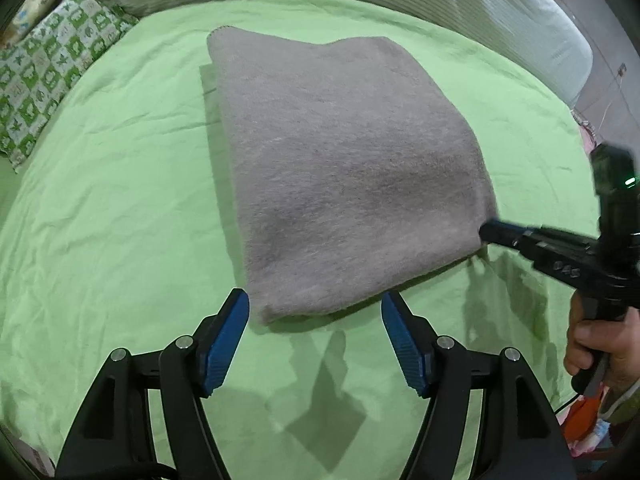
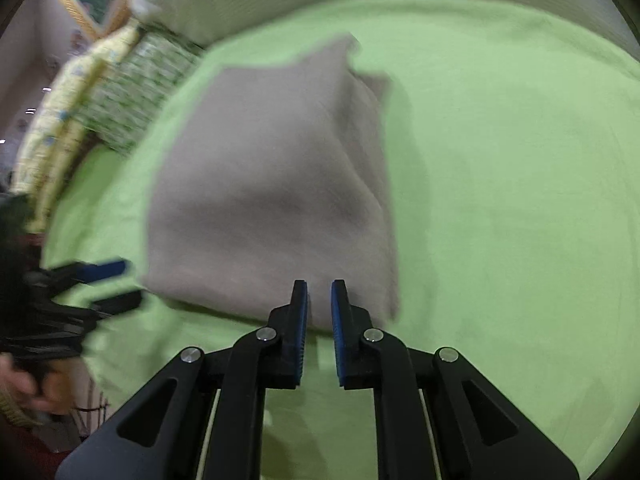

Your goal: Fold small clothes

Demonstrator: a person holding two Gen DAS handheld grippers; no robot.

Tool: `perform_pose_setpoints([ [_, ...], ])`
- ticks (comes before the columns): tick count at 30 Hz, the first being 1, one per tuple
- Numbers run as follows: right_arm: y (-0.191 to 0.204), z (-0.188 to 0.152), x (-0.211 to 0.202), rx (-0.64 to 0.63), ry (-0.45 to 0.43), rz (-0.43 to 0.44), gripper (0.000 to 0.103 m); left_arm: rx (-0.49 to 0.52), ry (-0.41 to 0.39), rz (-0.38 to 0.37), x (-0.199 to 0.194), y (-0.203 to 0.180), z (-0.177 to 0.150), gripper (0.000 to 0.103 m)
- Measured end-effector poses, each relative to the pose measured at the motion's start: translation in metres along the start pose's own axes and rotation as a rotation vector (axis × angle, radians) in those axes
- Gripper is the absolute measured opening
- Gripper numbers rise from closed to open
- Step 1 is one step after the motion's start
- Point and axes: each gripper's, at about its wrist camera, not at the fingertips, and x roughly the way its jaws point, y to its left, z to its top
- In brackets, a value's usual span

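A grey folded cloth (image 1: 340,168) lies on the green bedsheet (image 1: 120,208). My left gripper (image 1: 316,312) stands open at the cloth's near edge; that edge lies between the blue pads (image 1: 230,336) and neither pad presses on it. From the right, my right gripper (image 1: 490,234) meets the cloth's right edge. In the right wrist view, which is blurred, the cloth (image 2: 272,184) runs into the narrow gap of the right gripper (image 2: 319,286), whose pads are pinched on its near edge. At the left of that view the left gripper (image 2: 130,282) is open.
A green and white patterned pillow (image 1: 52,72) lies at the far left of the bed. A white ribbed bolster (image 1: 500,20) runs along the far side. A person's hand (image 1: 600,344) holds the right gripper's handle. Green sheet (image 2: 500,200) spreads wide to the cloth's right.
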Motion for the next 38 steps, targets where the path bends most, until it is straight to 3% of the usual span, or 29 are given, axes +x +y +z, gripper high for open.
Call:
perform_pose_setpoints([
  [2,-0.006,-0.006,-0.007,0.05,-0.019,0.017,0.013,0.005,-0.02,0.008,-0.01,0.002,-0.004,0.069],
  [8,0.012,-0.023,-0.05,0.03,-0.118,0.042,0.014,-0.011,-0.118,0.079,-0.039,0.007,-0.014,0.072],
  [10,0.021,-0.026,-0.058,0.014,-0.143,0.038,0.016,-0.025,-0.156,0.103,-0.047,0.01,-0.017,0.078],
  [12,0.028,-0.031,-0.065,0.0,-0.159,0.031,0.025,-0.04,-0.181,0.121,-0.052,0.012,-0.02,0.08],
  [14,0.035,-0.032,-0.069,-0.017,-0.179,0.024,0.042,-0.055,-0.203,0.131,-0.059,0.015,-0.025,0.08],
  [21,0.057,-0.04,-0.1,-0.102,-0.253,0.008,0.048,-0.115,-0.25,0.135,-0.08,0.019,-0.043,0.081],
  [23,0.064,-0.042,-0.107,-0.133,-0.284,0.003,0.063,-0.145,-0.244,0.107,-0.083,0.018,-0.049,0.082],
  [27,0.075,-0.049,-0.109,-0.206,-0.332,-0.035,0.074,-0.18,-0.251,0.07,-0.078,0.01,-0.059,0.083],
  [30,0.078,-0.054,-0.108,-0.22,-0.36,-0.051,0.08,-0.168,-0.275,0.092,-0.077,0.002,-0.062,0.084],
  [34,0.076,-0.06,-0.111,-0.196,-0.405,-0.054,0.088,-0.09,-0.284,0.178,-0.077,-0.013,-0.054,0.088],
  [38,0.071,-0.058,-0.108,-0.195,-0.411,-0.051,0.094,-0.106,-0.289,0.16,-0.077,-0.011,-0.048,0.09],
])
